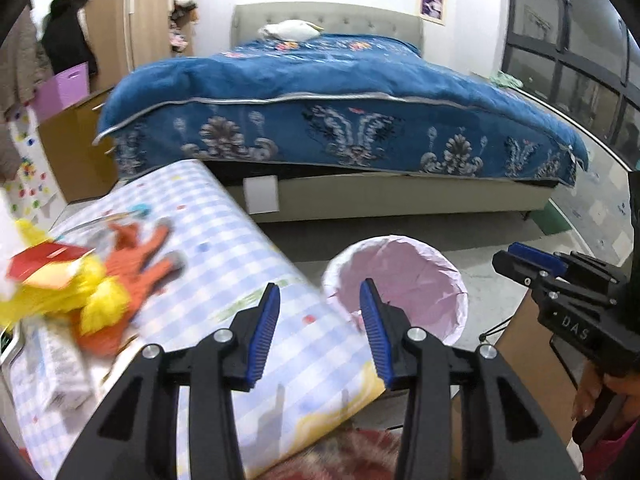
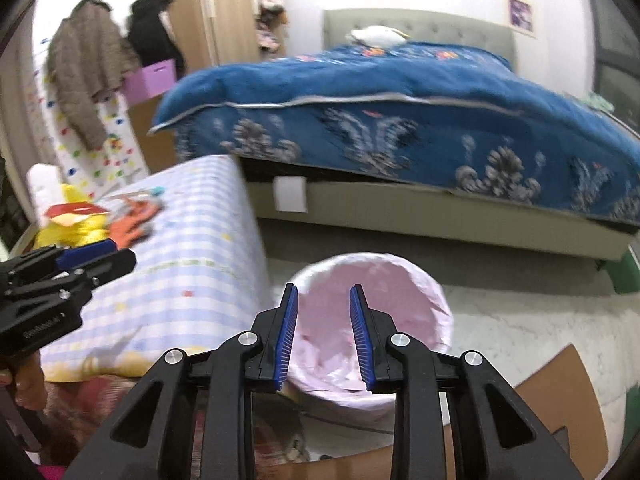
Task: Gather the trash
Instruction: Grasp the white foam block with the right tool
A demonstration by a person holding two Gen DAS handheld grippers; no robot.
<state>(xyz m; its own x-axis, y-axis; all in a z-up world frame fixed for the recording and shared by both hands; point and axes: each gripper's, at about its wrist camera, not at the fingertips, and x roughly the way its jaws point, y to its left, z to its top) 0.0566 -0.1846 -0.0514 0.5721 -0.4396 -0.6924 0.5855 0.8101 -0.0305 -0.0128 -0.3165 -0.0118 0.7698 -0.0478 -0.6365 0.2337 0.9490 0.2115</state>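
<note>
We see the pink-lined trash bin (image 2: 372, 332) on the floor, directly ahead of and below the right hand-held gripper (image 2: 324, 332); in the left wrist view the bin (image 1: 400, 280) sits just right of the left hand-held gripper (image 1: 319, 328). Litter — yellow and orange scraps (image 1: 100, 280) with a red card (image 1: 44, 264) — lies on the checked-cloth desk (image 1: 240, 240), well left of the left hand-held gripper. Both hand-held grippers have their blue pads apart, holding and touching nothing. Left view alone shows a small box (image 1: 60, 368) near the desk's front edge, and the right hand-held gripper (image 1: 528, 258) from the side. Right view alone shows brown cardboard (image 2: 560, 392) beside the bin. A blue-quilted bed (image 2: 400, 120) stands behind.
</note>
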